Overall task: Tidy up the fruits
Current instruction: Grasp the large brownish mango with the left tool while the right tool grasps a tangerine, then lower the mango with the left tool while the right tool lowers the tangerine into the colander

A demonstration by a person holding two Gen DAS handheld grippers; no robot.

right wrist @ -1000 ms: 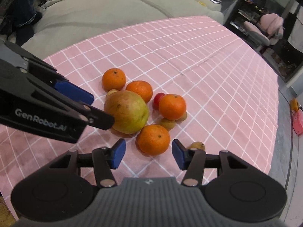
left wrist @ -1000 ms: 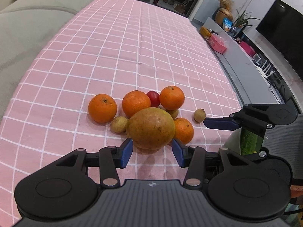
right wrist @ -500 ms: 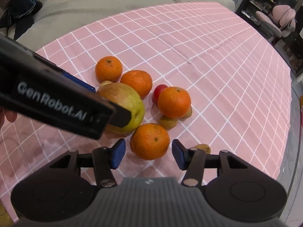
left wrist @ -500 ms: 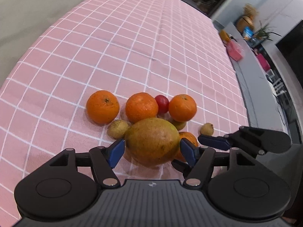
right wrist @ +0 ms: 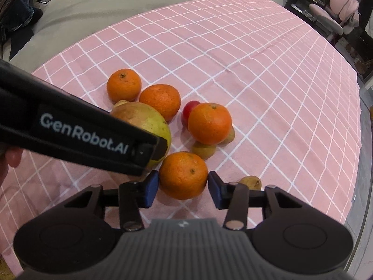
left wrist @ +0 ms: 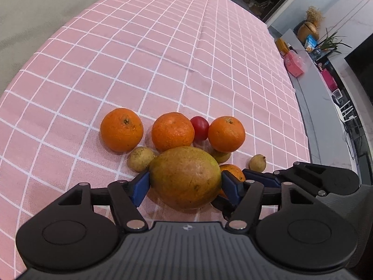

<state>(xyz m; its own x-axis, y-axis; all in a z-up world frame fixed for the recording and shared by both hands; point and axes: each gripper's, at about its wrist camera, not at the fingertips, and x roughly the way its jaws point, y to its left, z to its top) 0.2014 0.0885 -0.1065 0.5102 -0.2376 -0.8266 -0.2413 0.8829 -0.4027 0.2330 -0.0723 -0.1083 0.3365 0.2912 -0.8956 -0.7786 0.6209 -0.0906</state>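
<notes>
- The fruits sit in one cluster on a pink checked cloth (left wrist: 163,46) at the near end of the table.
- The left gripper (left wrist: 185,184) points steeply down over the mango (left wrist: 185,177), the biggest fruit, lying on the cloth at the near side of the cluster.
- Its jaws are closing, the mango between them; both blue pads (left wrist: 139,187) touch the mango's sides.
- The right gripper (right wrist: 183,184) straddles the near orange (right wrist: 183,175), which lies on the cloth just right of the mango.
- Its jaws are closing too, and its pads (right wrist: 151,187) sit right at the orange's flanks, touching or all but touching.
- In the left wrist view that orange (left wrist: 232,170) peeks out behind the mango, with the right gripper's fingers (left wrist: 258,178) beside it.
- Three more oranges form the far row: left (left wrist: 121,129), middle (left wrist: 172,131), right (left wrist: 226,134).
- A red fruit (left wrist: 199,128) is wedged between the middle and right oranges.
- Small yellow-green fruits lie around: one (left wrist: 140,159) touching the mango's left, one (left wrist: 257,162) apart on the right, others tucked under the right orange.
- A grey sofa (right wrist: 105,11) borders the table.
</notes>
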